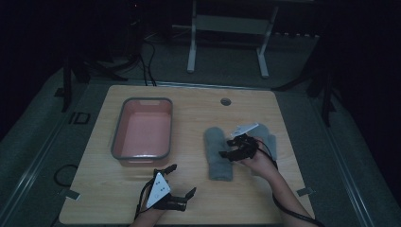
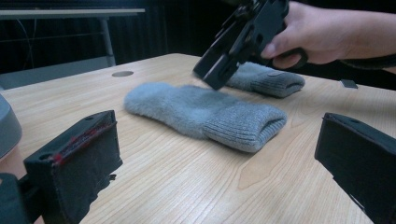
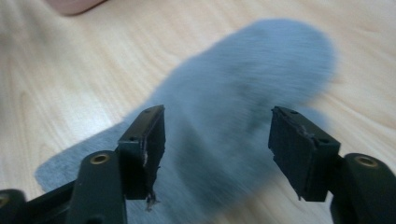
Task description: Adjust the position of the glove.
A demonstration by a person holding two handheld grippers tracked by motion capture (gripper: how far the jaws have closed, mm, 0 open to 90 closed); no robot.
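1. My left gripper [image 1: 178,180] sat nearest me at the front edge of the table [image 1: 198,208], low over the wood, jaws spread wide with nothing between them.
2. Its own view looked across bare tabletop, both black jaws far apart at the bottom corners.
3. Just past it, to the left, stood the pink tub [image 1: 142,130] with a grey rim, lengthwise on the table, nothing visible inside in the dim light.
4. My right hand [image 1: 257,161] came in from the lower right, holding my right gripper [image 1: 226,147] tilted down over the mittens.
5. Right gripper jaws stood apart, gripping nothing; its own view was blurred, but the pads were clear of the fabric and the nearer grey mitten [image 3: 243,107] lay below and between them.
6. That mitten [image 1: 217,152] lay flat right of the tub, ribbed cuff toward me, fuzzy rounded end pointing away.
7. From the left gripper view, the right gripper's tip [image 2: 219,74] hung just above the mitten's middle; contact, cannot tell.
8. The second grey mitten [image 2: 266,80] lay just beyond it, close by, partly hidden behind my right hand.
9. Farther back, a round cable hole [image 1: 225,101] sat in the tabletop near the far edge.
10. Beyond the table stood a white metal frame [image 1: 227,28] on the dark floor.
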